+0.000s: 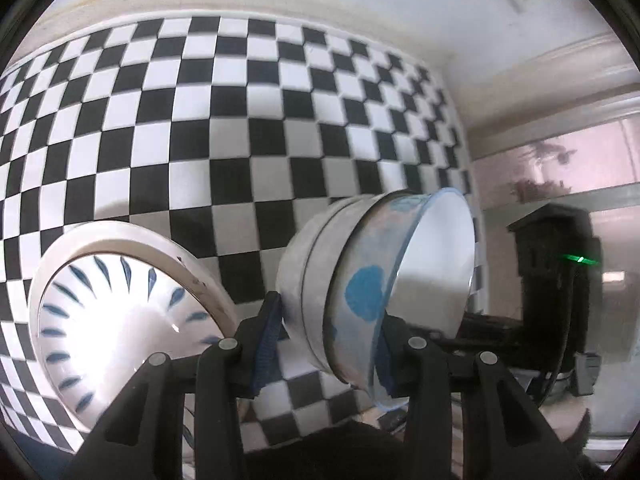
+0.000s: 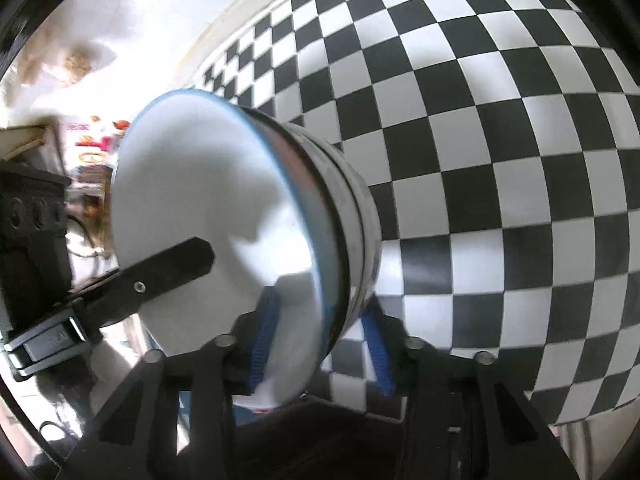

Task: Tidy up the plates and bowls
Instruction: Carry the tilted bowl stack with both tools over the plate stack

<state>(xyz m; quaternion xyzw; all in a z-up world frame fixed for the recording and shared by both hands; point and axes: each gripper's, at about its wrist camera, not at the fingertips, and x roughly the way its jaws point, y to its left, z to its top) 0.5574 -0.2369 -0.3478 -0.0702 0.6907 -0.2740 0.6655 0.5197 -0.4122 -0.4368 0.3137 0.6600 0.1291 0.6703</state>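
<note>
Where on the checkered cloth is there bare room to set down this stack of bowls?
The checkered cloth lies bare behind and between the bowl with blue dashes and the held stack of bowls, and out to its far edge. Crowded: the near left corner by that bowl, and the black device on the right.

Your left gripper (image 1: 326, 344) and right gripper (image 2: 318, 344) are made of black plastic with round silver screws (image 1: 229, 345), blue ridged pads (image 2: 378, 354) on the fingers, a small green light (image 1: 578, 259) and a thin black cable (image 1: 560, 376).
</note>
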